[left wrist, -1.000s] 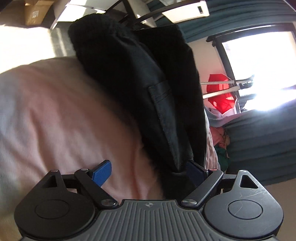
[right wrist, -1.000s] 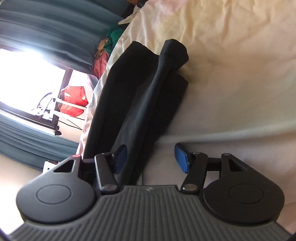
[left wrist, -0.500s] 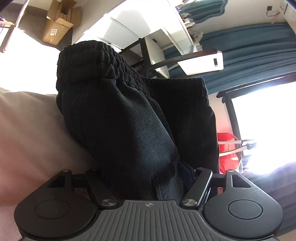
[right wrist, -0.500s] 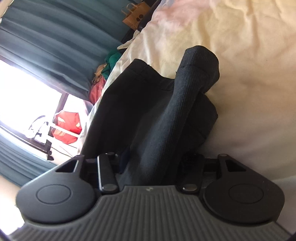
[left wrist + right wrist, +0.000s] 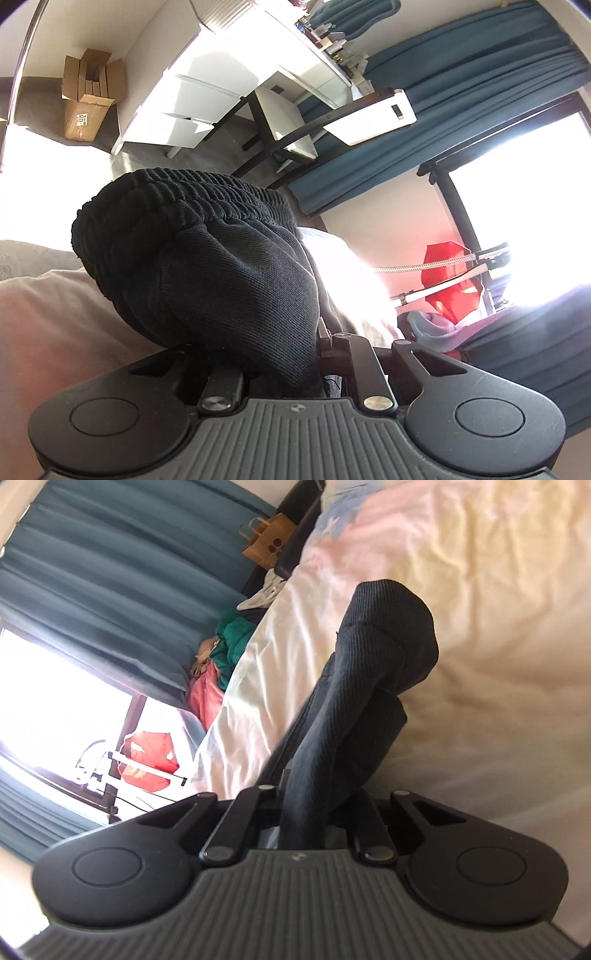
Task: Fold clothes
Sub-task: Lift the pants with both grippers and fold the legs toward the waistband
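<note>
- Left wrist view: left gripper (image 5: 284,373) jaws closing, clamped on the black trousers (image 5: 207,266); ribbed waistband bunches above the bed (image 5: 55,325).
- Right wrist view: right gripper (image 5: 312,823) jaws closing, pinching a trouser fold; remaining cloth lies on the sheet (image 5: 498,609).

The black trousers (image 5: 221,280) were matt ribbed cloth, the bedsheet (image 5: 498,590) wrinkled cotton, the tongs' housing (image 5: 295,904) matt ridged plastic.

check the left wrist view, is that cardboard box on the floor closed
No, the cardboard box lies with its flaps spread open beside the white drawers.
</note>
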Motion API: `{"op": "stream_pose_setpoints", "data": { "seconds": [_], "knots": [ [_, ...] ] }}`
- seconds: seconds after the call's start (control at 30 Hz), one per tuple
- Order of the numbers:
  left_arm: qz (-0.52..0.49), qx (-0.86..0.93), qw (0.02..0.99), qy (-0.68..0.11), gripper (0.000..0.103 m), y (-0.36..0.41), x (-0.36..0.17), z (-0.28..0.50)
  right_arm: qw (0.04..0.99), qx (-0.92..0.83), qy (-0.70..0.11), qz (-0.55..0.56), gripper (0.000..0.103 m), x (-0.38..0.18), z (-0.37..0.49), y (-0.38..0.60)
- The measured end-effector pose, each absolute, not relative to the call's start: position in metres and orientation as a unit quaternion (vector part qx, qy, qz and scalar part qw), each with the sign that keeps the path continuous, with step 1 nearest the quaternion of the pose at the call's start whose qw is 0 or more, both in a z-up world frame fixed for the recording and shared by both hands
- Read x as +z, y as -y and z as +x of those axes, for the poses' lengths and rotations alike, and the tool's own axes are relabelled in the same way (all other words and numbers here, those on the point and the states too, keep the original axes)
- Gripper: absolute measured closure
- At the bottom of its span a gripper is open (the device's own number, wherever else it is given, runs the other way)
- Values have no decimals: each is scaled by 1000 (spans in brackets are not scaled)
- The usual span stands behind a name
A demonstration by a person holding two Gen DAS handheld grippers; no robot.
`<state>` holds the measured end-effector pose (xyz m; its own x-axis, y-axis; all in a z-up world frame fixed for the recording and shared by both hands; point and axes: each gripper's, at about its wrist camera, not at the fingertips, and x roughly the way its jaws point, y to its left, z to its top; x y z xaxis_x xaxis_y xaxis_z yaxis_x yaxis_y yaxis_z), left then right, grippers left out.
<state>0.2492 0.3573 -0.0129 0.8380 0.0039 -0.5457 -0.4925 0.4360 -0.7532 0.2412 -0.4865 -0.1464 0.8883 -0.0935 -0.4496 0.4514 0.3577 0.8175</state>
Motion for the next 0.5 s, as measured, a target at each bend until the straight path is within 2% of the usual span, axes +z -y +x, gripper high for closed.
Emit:
{"op": "stream_pose_setpoints", "data": {
  "seconds": [0.13,0.3,0.43,0.5],
  "knots": [
    [-502,138,812,-262,88,-356,16,195,790,-172,-172,563,91,-153,188,501],
    [-514,123,797,-291,88,-357,28,126,777,-157,-162,587,91,-149,129,515],
    [-502,126,797,-312,87,-350,15,77,757,-167,-160,611,91,-153,96,526],
    [-504,131,789,-327,87,-351,-8,61,746,-173,-173,619,91,-164,86,530]
  ]
}}
